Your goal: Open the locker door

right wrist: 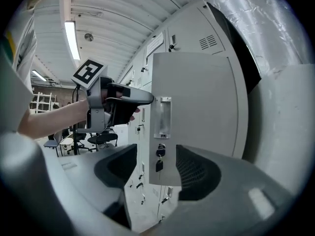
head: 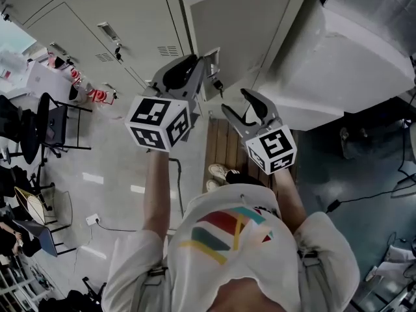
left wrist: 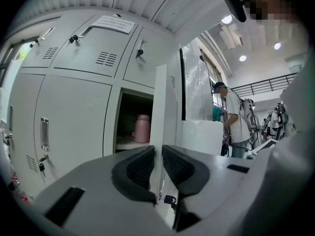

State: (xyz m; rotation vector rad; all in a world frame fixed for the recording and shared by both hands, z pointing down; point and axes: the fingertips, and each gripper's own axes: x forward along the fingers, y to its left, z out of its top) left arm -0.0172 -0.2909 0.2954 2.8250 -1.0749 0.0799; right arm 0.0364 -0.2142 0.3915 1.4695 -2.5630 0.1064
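The grey locker door (head: 240, 25) stands partly open, swung out toward me. My left gripper (head: 207, 64) is shut on the door's free edge at handle height. In the left gripper view that edge (left wrist: 158, 107) runs straight up between the two black pads (left wrist: 140, 166). Behind it a pink bottle (left wrist: 142, 128) stands on the locker's shelf. My right gripper (head: 235, 103) hangs open just right of the left one, short of the door. In the right gripper view the door's front (right wrist: 197, 112) faces me with its recessed handle (right wrist: 162, 117) and a hanging key (right wrist: 160, 163).
Closed lockers (head: 110, 18) fill the wall to the left. A large white block (head: 351, 51) wrapped in plastic juts out right of the door. Office chairs (head: 45, 122) stand at far left. A person (left wrist: 236, 127) stands beyond the white block. Wooden slats (head: 221, 148) lie underfoot.
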